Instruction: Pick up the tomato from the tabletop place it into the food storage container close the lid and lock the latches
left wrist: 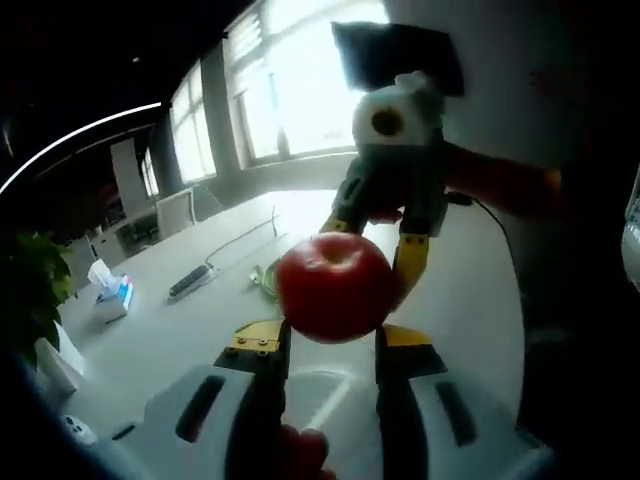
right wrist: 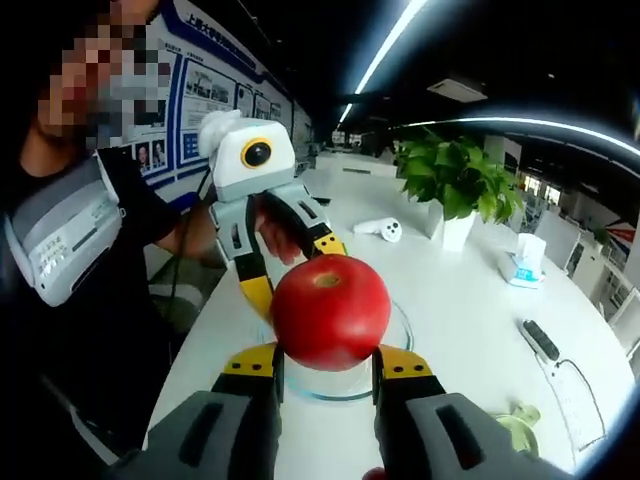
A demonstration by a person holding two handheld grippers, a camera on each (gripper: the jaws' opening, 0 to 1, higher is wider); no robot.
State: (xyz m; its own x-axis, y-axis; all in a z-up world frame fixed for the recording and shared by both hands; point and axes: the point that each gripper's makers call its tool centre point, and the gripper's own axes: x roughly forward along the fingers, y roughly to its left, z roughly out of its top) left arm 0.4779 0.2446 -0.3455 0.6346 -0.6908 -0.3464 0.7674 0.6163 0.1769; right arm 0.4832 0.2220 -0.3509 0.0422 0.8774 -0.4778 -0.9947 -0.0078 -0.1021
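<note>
Hovering in mid-air, the tomato [right wrist: 330, 311] is being pinched from two sides at once: the right gripper [right wrist: 329, 362] is closing its jaws on the near end while the left gripper [right wrist: 290, 255], coming in from the far left, is clamping the far end, and the left gripper view shows that same two-sided hold. Below the tomato, a round clear container [right wrist: 400, 335] is sitting open on the white table [right wrist: 470, 300]. Lifting looks done; lowering the fruit in, lidding and latching are all waiting. No lid can be made out.
</note>
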